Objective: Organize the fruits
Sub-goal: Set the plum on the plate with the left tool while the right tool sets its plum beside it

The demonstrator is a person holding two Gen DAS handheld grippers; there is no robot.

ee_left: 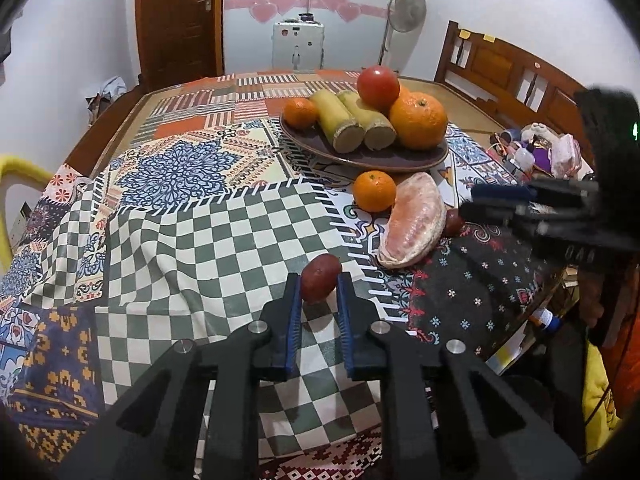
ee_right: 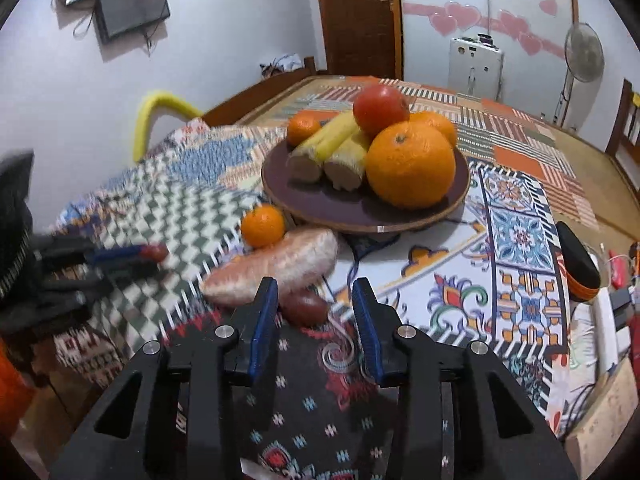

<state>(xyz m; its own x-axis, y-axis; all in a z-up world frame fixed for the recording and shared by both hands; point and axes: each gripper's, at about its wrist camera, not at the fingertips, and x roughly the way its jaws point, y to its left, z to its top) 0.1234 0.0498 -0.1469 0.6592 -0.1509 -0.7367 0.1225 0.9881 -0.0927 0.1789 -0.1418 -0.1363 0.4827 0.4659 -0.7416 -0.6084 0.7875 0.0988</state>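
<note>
Two small dark red fruits are what you are after, one per hand. Your left tongs (ee_left: 318,294) are clamped on the first dark red fruit (ee_left: 320,283), low over the checked part of the bench (ee_left: 224,240). Your right tongs (ee_right: 314,312) stand a little apart around the second dark red fruit (ee_right: 305,307); one pad looks close to it, the other clear, so I judge that grip unfinished. That fruit lies tight against the pink pomelo wedge (ee_right: 276,268), which crowds your approach. The brown plate (ee_right: 360,208) is likely the goal. On it I count one tomato (ee_right: 380,108), two cut cane pieces (ee_right: 324,152), one big orange (ee_right: 410,164) and two smaller ones. One tangerine (ee_right: 262,226) and the wedge wait loose beside it.
</note>
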